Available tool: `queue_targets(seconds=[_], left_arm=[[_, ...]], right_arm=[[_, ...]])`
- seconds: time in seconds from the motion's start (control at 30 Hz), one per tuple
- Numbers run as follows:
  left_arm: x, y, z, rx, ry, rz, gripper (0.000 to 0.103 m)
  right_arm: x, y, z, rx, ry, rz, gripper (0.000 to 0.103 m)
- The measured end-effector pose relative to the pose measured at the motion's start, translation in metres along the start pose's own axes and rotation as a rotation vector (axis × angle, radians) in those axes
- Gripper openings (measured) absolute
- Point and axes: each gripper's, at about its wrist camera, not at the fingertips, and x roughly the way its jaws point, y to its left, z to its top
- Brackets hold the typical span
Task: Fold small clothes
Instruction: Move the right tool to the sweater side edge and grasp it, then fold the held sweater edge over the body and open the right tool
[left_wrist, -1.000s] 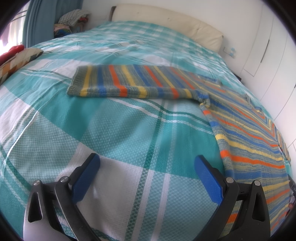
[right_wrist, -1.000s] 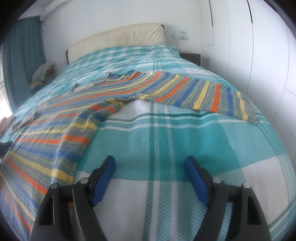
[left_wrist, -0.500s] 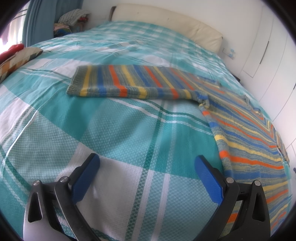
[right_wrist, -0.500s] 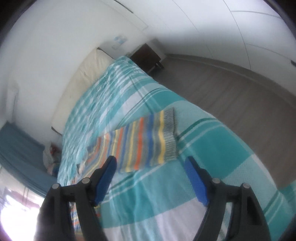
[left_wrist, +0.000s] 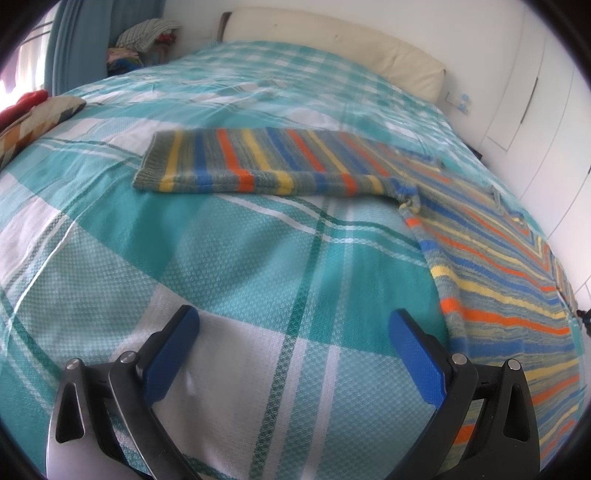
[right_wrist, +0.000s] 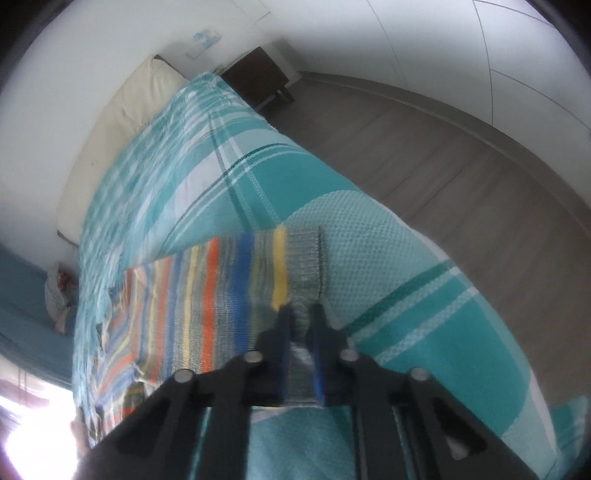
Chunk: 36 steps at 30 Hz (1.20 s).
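Since half a second ago your right gripper has closed, seemingly on the cuff of the striped sweater spread on the bed; left gripper hovers wide. Carry the sleeve inward, low and flat.

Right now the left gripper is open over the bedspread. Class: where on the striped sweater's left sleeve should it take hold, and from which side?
Grip the grey ribbed cuff at the sleeve's free end. The sleeve lies flat and straight on the bedspread, so come in low from the near edge and slide one of the fingers under the cuff. The right gripper already pinches the other cuff the same way.
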Motion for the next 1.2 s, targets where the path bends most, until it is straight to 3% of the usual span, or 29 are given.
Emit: queue_targets(seconds=[0.07,0.13,0.2,0.33,0.5,0.7,0.77,0.8,0.87,0.97,1.1,1.2], left_arm=[[0.000,0.000,0.000,0.000,0.000,0.000,0.102],[0.000,0.000,0.000,-0.001,0.000,-0.001,0.102],[0.000,-0.001,0.000,-0.001,0.000,-0.001,0.102],[0.000,-0.001,0.000,-0.006,-0.003,-0.007,0.102],[0.000,0.000,0.000,-0.008,-0.003,-0.007,0.102],[0.000,0.000,0.000,-0.009,-0.004,-0.009,0.102],[-0.001,0.001,0.000,-0.013,-0.005,-0.013,0.102],[-0.002,0.001,0.000,-0.014,-0.006,-0.015,0.102],[-0.002,0.001,0.000,-0.016,-0.007,-0.017,0.102],[-0.003,0.002,0.000,-0.020,-0.008,-0.022,0.102],[-0.003,0.004,-0.001,-0.029,-0.011,-0.032,0.102],[-0.003,0.004,-0.001,-0.028,-0.010,-0.031,0.102]], right_arm=[[-0.016,0.020,0.003,-0.061,-0.054,-0.023,0.005],[-0.042,0.046,0.010,-0.109,-0.118,0.010,0.005],[-0.072,0.091,0.015,-0.192,-0.170,0.083,0.005],[-0.098,0.198,0.015,-0.376,-0.174,0.228,0.005],[-0.078,0.321,-0.026,-0.577,-0.106,0.318,0.005],[-0.007,0.421,-0.097,-0.736,0.000,0.337,0.008],[0.018,0.434,-0.112,-0.710,0.097,0.370,0.038],[0.033,0.439,-0.113,-0.674,0.146,0.405,0.068],[0.040,0.438,-0.116,-0.611,0.177,0.480,0.070],[0.041,0.435,-0.117,-0.614,0.177,0.476,0.070],[0.040,0.405,-0.108,-0.635,0.151,0.384,0.074],[0.040,0.357,-0.105,-0.653,0.107,0.254,0.074]])
